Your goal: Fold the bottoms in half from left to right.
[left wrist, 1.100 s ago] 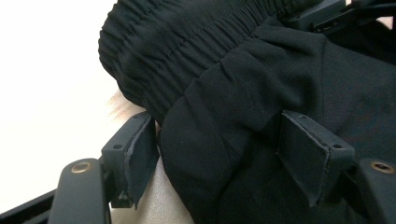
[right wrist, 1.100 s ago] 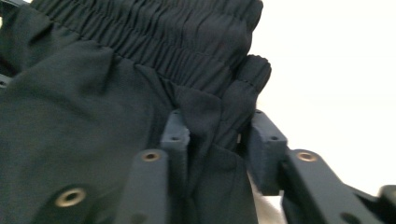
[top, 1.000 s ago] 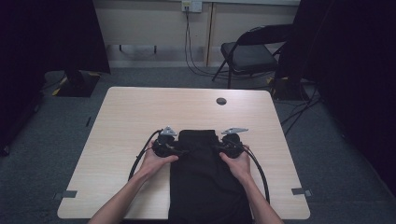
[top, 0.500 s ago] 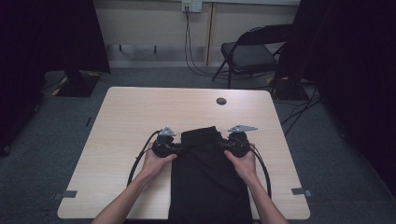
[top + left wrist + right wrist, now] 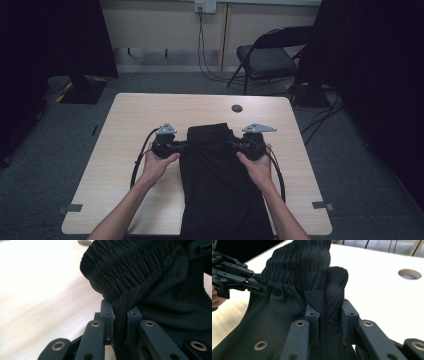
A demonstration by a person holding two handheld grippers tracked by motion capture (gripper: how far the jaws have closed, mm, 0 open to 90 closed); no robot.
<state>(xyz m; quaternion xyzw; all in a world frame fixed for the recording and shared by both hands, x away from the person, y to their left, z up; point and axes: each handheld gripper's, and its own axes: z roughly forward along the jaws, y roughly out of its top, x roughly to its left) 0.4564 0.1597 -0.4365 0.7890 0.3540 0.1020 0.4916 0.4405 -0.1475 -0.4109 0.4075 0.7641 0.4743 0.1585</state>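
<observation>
A pale wooden table (image 5: 125, 165) stands on grey carpet, with dark curtains to either side and a black folding chair (image 5: 267, 57) beyond its far edge. A small round hole (image 5: 237, 108) sits in the tabletop near that far edge; in the right gripper view the same hole (image 5: 410, 274) shows at the upper right.

A black pair of trousers (image 5: 217, 195) lies down the middle of the table, the legs running toward the person and over the near edge, the gathered elastic waistband (image 5: 210, 131) at the far end. The waistband is raised off the table between the two hands, and the cloth hangs down from it.

The person's forearms come in from the bottom of the high view. The left hand (image 5: 157, 165) and the right hand (image 5: 257, 167) each hold a tool at one side of the trousers.

The left hand-held gripper (image 5: 184, 146) has just been closing its jaws, and in its own view the left hand-held gripper (image 5: 120, 317) pinches a fold of black cloth just below the waistband (image 5: 130, 267), pads pressing on it from both sides. The right hand-held gripper (image 5: 234, 145) is clamped on the opposite side; in its own view the right hand-held gripper (image 5: 329, 315) has a bunched piece of waistband (image 5: 299, 267) between its jaws, and the left one shows farther off at the upper left, its jaw tips at the cloth's far side.
</observation>
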